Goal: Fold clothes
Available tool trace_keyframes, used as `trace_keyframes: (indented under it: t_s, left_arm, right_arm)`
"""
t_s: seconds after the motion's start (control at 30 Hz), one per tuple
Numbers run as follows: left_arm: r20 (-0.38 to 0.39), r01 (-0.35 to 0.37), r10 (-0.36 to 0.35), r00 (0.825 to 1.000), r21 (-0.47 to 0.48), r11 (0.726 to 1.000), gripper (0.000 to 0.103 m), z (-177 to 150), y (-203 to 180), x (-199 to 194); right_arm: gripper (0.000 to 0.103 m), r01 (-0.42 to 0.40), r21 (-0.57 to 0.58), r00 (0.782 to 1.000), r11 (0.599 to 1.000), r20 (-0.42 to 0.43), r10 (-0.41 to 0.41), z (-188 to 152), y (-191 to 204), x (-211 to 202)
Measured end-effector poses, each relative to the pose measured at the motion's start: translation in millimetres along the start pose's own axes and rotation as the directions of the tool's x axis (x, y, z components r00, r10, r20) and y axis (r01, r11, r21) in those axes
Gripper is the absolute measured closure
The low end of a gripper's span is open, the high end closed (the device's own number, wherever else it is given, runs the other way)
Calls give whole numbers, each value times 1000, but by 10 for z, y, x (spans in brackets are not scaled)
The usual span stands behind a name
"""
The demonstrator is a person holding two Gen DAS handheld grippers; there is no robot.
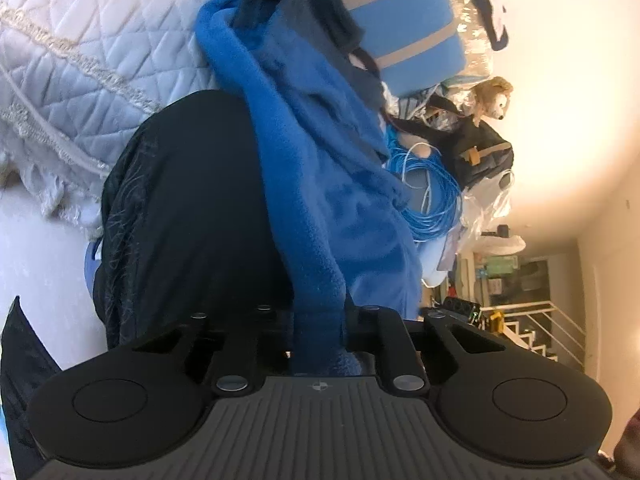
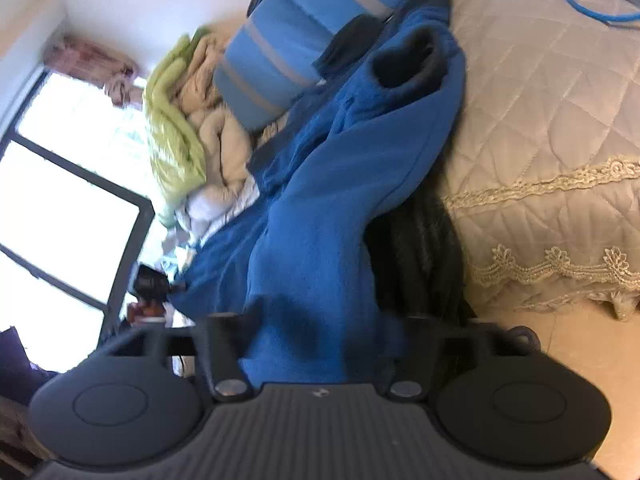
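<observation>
Left gripper [image 1: 318, 320] is clamped on a narrow band of the blue fleece garment [image 1: 320, 184] at bottom centre, cloth running up to the top of the frame — over one black garment [image 1: 192, 208] at centre left. Right gripper [image 2: 316, 336] has a wider fold of that fleece [image 2: 332, 208] between its jaws, gripping it at bottom centre. One fleece — soft, rumpled, dark-lined cuff [image 2: 404, 60] at upper right, on one quilted bedspread [image 2: 552, 120]

Daylight floods both fisheye views: the window [image 2: 68, 216] at the left of the right-wrist frame is blown out white, and the wall [image 1: 568, 80] at upper right of the left-wrist frame glares. Edges bend and darken at the corners. The right-wrist picture is slightly motion-blurred.
</observation>
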State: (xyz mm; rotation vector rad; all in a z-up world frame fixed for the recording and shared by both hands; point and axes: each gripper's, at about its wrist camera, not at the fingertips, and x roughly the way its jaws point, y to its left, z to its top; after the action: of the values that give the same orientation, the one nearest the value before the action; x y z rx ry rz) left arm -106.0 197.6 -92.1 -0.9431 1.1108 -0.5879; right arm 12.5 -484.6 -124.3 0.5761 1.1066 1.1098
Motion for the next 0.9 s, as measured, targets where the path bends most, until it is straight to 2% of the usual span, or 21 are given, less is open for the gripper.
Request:
trace_keyframes:
  t_s: [0.03, 0.13, 0.33, 0.57, 0.73, 0.9]
  left_arm:
    - [9, -3, 3, 1000, 4, 1000, 89, 2, -34, -7]
    - [40, -9, 8, 999, 15, 1000, 90, 25, -147, -54]
    - [148, 22, -28, 989, 41, 999, 90, 285, -502, -316]
    - [290, 47, -56, 955, 37, 998, 90, 717, -778, -554]
    - [385, 95, -81, 919, -18, 995, 90, 1097, -770, -602]
    - [448, 115, -67, 891, -81, 990, 90, 1708, -723, -457]
  right_arm:
    - [84, 10, -15, 1000, 1000, -9, -10, -14, 41, -1]
    - [89, -3, -39, 1000, 999, 16, 4, -32, 151, -95]
    - [90, -20, -103, 986, 995, 165, 37, 214, 605, -383]
    - [90, 13, -176, 962, 984, 270, 36, 784, 1053, -381]
    - [90, 47, -127, 934, 991, 357, 2, 1267, 1071, -338]
    - [90, 88, -41, 899, 995, 434, -62, 1817, 936, -219]
